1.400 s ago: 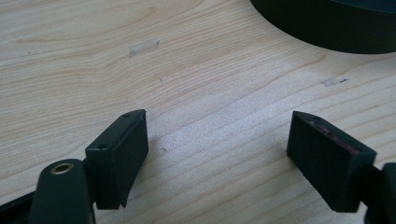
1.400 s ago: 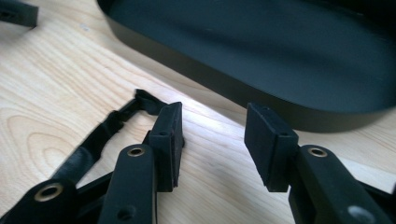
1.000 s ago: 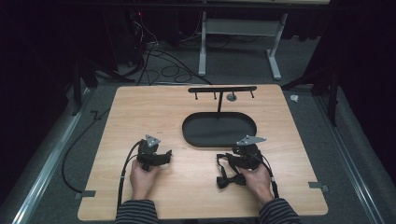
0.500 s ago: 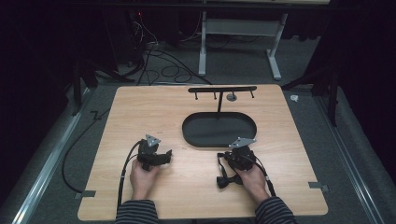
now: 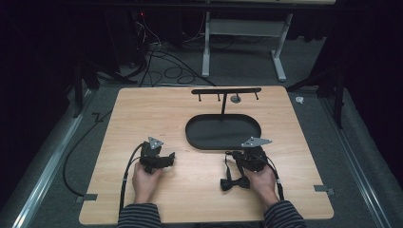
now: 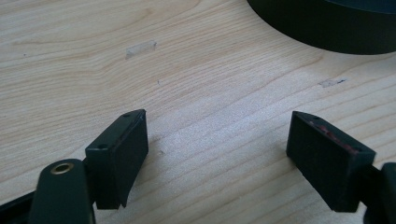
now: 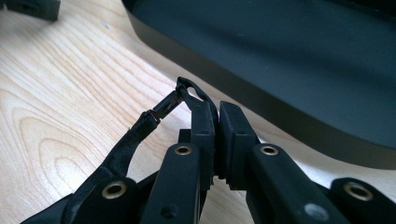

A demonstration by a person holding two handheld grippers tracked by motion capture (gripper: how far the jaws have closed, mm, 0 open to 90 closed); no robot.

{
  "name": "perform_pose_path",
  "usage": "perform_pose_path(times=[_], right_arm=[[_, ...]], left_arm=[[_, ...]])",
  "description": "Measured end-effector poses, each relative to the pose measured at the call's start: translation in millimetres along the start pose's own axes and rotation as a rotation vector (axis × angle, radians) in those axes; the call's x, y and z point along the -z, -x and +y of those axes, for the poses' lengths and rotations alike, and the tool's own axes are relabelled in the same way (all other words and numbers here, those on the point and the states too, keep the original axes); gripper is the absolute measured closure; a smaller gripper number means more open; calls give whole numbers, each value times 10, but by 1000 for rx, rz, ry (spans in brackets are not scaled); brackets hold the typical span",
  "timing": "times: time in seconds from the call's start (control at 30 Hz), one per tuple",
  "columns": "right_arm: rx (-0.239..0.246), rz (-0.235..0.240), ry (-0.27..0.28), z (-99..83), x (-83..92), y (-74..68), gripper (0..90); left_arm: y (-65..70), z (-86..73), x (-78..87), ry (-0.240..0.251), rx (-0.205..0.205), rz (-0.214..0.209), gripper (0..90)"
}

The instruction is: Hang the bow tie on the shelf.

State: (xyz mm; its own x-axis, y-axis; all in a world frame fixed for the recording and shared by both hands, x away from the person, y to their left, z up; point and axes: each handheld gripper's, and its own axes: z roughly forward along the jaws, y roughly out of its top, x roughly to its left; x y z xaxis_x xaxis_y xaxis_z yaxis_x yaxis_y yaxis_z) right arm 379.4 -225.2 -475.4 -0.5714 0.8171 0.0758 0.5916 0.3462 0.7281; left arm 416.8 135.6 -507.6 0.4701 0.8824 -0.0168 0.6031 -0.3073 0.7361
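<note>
On the left, our left gripper (image 5: 167, 157) rests on the pale wooden table (image 5: 142, 114) with its jaws wide apart and nothing between them; in the left gripper view only bare wood grain lies between its two black pads (image 6: 122, 154). It sits where it did a second ago, so we judge it to be waiting its turn.

Moving right, the black fabric bow tie (image 5: 235, 183) lies flat on the table just in front of our right hand (image 5: 260, 183), with its thin black strap (image 7: 140, 128) running up towards the jaws. The change is here: our right gripper (image 7: 217, 123), which stood open a second ago, has just been closing, and its jaws now pinch the strap near the small plastic clasp (image 7: 168, 103). We take that as the grip being made, so the bow tie can now be lifted.

Just beyond the gripper sits the black oval tray (image 5: 197, 137), base of the black T-shaped hanging stand (image 5: 223, 95) with pegs along its bar. We judge that the next move is to lift the strap towards one of those pegs.
</note>
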Motion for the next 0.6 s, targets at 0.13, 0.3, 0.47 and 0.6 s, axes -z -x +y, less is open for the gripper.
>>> perform_pose_path(times=[0.13, 0.3, 0.47, 0.6], right_arm=[[-8, 4, 22, 27, 66, 20, 867], [4, 5, 61, 97, 201, 17, 869], [-5, 3, 94, 177, 329, 77, 873], [-7, 1, 111, 220, 397, 99, 874]], left_arm=[[-1, 4, -2, -2, 0, -2, 213], [-1, 4, -3, -2, -1, -2, 212], [-1, 5, -3, -3, -1, -2, 211], [0, 5, -3, -3, -2, -1, 211]])
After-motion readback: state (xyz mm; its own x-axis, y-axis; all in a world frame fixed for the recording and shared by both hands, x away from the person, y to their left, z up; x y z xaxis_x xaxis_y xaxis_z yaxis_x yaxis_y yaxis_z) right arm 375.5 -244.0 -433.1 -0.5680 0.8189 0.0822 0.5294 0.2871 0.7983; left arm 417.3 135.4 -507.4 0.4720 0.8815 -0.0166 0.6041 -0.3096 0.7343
